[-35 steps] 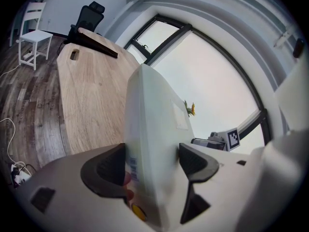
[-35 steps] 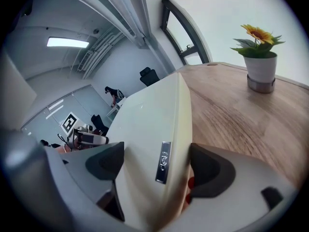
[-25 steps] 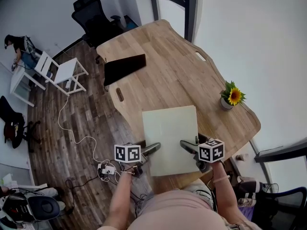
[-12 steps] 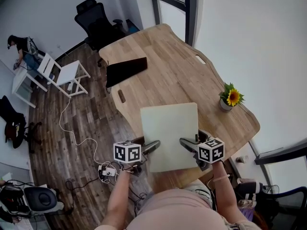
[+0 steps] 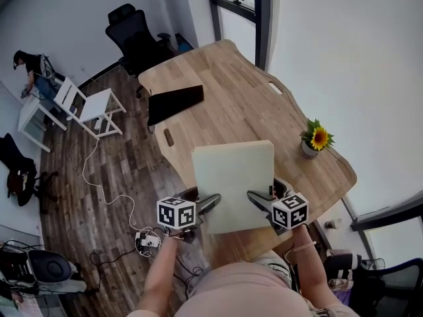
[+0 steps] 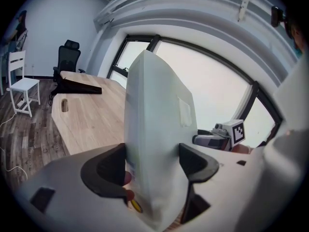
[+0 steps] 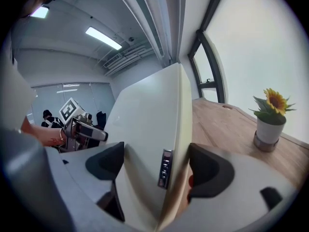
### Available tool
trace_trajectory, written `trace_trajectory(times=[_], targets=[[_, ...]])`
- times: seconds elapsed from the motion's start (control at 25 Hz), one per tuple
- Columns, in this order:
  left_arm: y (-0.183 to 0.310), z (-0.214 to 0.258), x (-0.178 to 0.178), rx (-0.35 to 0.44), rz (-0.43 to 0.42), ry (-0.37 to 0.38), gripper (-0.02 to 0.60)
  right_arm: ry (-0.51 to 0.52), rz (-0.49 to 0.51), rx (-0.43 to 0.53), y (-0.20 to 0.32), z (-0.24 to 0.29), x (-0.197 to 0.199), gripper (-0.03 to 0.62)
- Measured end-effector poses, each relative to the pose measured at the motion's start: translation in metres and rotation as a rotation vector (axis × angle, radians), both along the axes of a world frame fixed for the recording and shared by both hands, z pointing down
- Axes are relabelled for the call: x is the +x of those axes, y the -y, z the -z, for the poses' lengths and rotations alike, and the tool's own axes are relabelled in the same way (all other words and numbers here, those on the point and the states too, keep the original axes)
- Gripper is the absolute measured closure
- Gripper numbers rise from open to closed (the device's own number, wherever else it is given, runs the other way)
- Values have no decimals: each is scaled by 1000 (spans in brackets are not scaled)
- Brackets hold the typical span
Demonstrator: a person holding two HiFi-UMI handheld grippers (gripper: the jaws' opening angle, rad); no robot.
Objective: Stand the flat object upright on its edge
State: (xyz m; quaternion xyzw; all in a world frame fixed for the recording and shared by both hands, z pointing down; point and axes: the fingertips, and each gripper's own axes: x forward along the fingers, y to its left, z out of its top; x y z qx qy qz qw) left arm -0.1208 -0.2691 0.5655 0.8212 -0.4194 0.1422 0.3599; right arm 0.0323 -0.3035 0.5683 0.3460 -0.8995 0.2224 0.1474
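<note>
A pale, flat closed laptop (image 5: 232, 183) is held over the near end of the wooden table (image 5: 231, 104), tilted up off it. My left gripper (image 5: 206, 205) is shut on its near left edge, and the slab (image 6: 154, 129) fills the space between the jaws. My right gripper (image 5: 259, 201) is shut on its near right edge, where the laptop (image 7: 154, 144) shows its thin side with small ports. Each gripper shows in the other's view, across the slab.
A small potted sunflower (image 5: 316, 137) stands near the table's right edge. A black wedge-shaped object (image 5: 174, 103) lies at the far left of the table. An office chair (image 5: 135, 35) and a white chair (image 5: 89, 104) stand on the floor to the left.
The laptop's far edge has risen a little and it now looks larger in the head view. Both grippers keep their hold on it.
</note>
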Motion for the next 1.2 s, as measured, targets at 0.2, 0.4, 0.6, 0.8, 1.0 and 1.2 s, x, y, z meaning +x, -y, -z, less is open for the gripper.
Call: trace_trajectory(times=[0.2,0.4,0.6,0.8,1.0,1.2], targets=[[3,6,1,41,-1,14,264,-7,0,68,4,9,0,174],[0,6,3,79,-20,70,264,-55,22,127,2,10,1,174],[1,7,2,124,-16,116,264,-91,29,181,4,12,0,175],[4,16,2,179,5,113,264,-80,23,215,6,21,0,175],[8,18,4,226,12,143,264,-111,30,262,11,25,1,176],[10,16,5,261,17,170,262,-133,32,290,15,23,2,177]])
